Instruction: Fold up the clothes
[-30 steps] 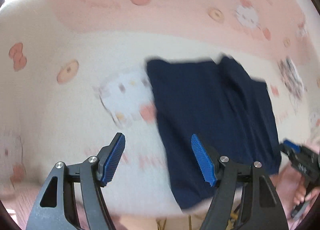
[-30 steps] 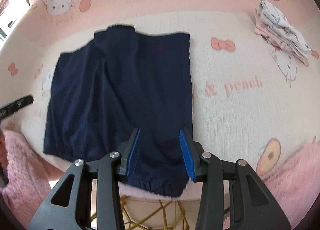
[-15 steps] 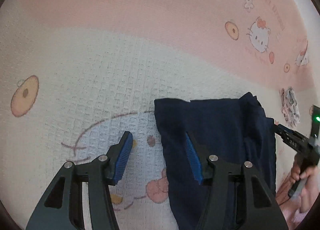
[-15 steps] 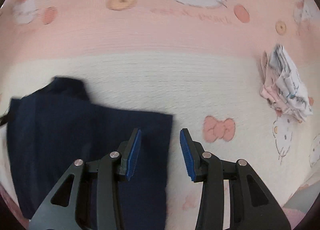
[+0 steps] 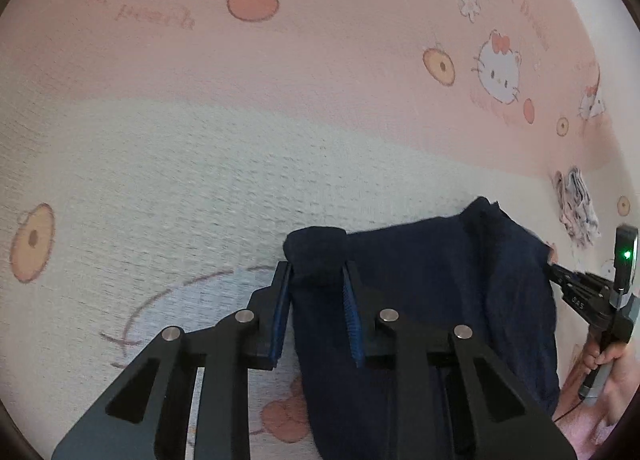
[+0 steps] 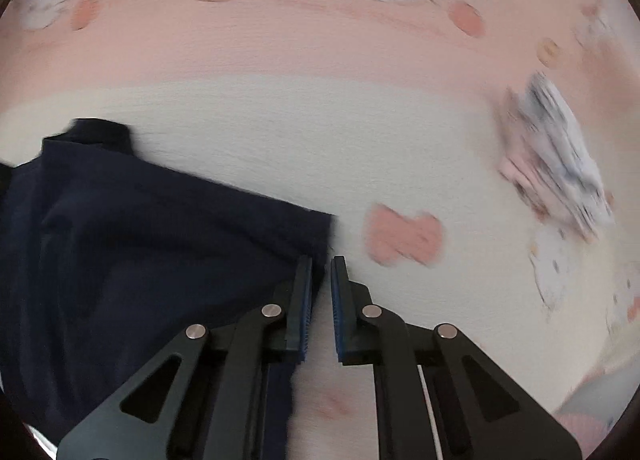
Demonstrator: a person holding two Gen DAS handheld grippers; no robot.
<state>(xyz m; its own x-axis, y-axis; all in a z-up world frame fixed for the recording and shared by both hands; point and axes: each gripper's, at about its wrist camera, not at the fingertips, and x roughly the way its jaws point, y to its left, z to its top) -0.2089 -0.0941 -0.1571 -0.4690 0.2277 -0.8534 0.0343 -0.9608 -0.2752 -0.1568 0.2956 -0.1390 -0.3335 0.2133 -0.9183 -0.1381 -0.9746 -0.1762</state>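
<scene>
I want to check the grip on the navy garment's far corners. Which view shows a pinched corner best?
The left wrist view: the left gripper has bunched the navy garment between its pads. The right wrist view shows the garment's other corner at the right gripper, blurred, grip unclear.

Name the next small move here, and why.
Probably lift both corners slightly, testing grips. The left gripper, jaws just closed further, pinches a bunched corner of the navy garment; the right gripper is shut at the other corner, hold unclear.
</scene>
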